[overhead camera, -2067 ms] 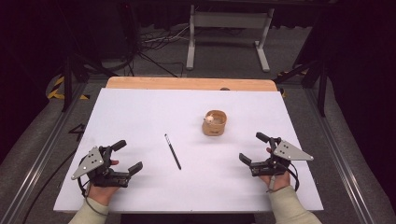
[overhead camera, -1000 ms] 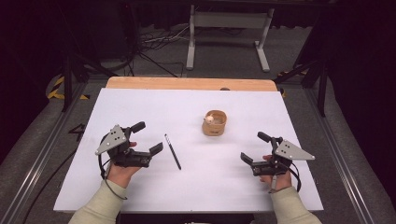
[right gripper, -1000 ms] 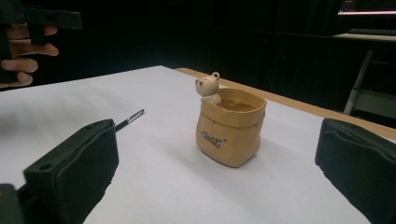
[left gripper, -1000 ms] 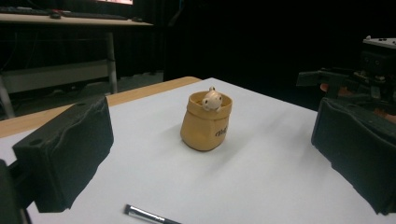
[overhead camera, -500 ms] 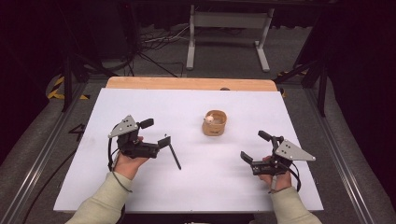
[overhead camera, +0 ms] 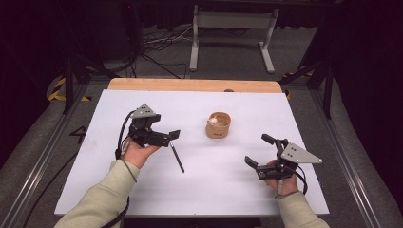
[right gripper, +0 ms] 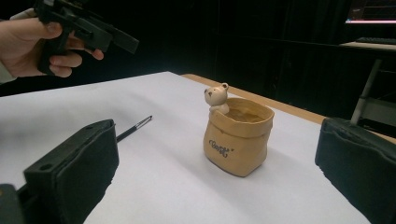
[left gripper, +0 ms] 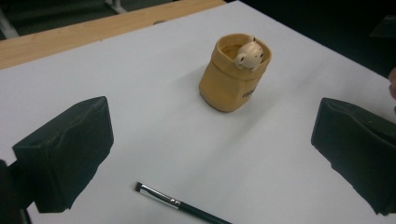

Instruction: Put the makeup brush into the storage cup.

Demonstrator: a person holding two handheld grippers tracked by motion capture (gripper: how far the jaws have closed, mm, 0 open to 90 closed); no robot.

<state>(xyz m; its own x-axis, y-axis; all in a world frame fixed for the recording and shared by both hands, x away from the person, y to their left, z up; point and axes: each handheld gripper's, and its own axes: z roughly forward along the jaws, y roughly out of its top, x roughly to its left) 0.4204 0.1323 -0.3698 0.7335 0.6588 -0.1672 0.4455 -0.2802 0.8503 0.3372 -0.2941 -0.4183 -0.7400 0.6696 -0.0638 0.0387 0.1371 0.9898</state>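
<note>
A thin black brush lies on the white table sheet, left of centre, bristle end pointing away. A tan pouch-shaped cup with a small bear figure on its rim stands mid-table. My left gripper hovers open just above the brush's far end, holding nothing. In the left gripper view the brush lies low between the jaws and the cup stands beyond. My right gripper rests open at the near right, empty, and faces the cup; the brush lies to the cup's left in that view.
A bare wooden strip runs along the table's far edge. Beyond it stand a white metal stand and floor cables. Metal rails flank the table on both sides. The person's left hand and its gripper hang at the right gripper view's upper left.
The left gripper has travelled from the near left of the table forward and rightward to the brush's far end. The right gripper has barely shifted. Brush and cup have stayed put.
</note>
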